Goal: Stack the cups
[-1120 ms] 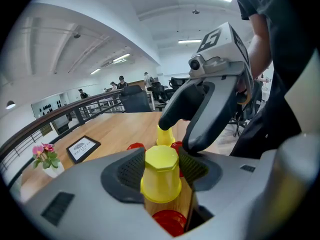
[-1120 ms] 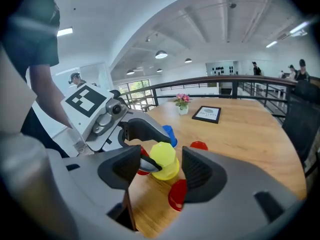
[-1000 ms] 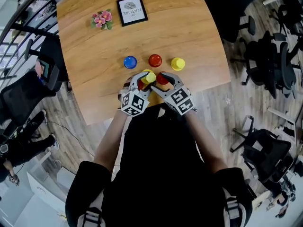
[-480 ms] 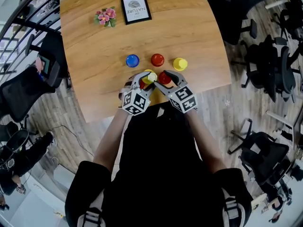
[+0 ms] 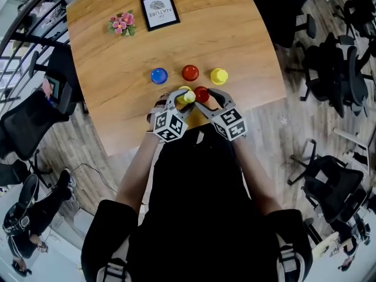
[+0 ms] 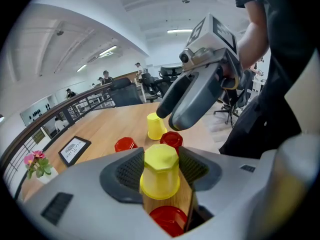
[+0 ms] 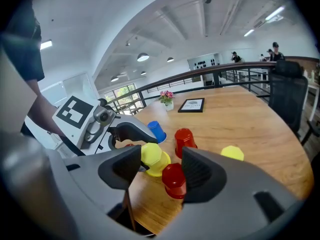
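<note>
Standing at the near edge of the wooden table [image 5: 235,34], the person holds both grippers just over that edge, tips close together and angled down at the wood. Closest in, the nearest red cup [image 6: 167,219] shows only in part, low in the throat of the left gripper [image 5: 180,97]. That gripper's jaws stand wide yet closed on the held yellow cup [image 6: 160,171], which is upside down with a pad against each side of its upper part. Just beside it, the right gripper [image 5: 207,95] has wide jaws that have just been closing. The second red cup [image 7: 175,179], also upside down, stands between them, close against one pad with a gap to the other, so it is not gripped. These two cups sit nearly touching, and the gripper tips leave little room between them.

Beyond is a short strip of bare wood, then a row of three upturned cups set apart from one another: the blue cup [image 5: 159,76], the far red cup [image 5: 190,73] and the far yellow cup [image 5: 219,76]. Open wood runs from each end of the row to the table's side edges. Past the row a broad bare stretch reaches the far end, where a framed picture [image 5: 159,12] stands with a small pot of pink flowers [image 5: 122,24] just to its left. Office chairs [image 5: 343,78] crowd the floor off the table's sides, and a railing [image 5: 23,16] runs along the far left.
</note>
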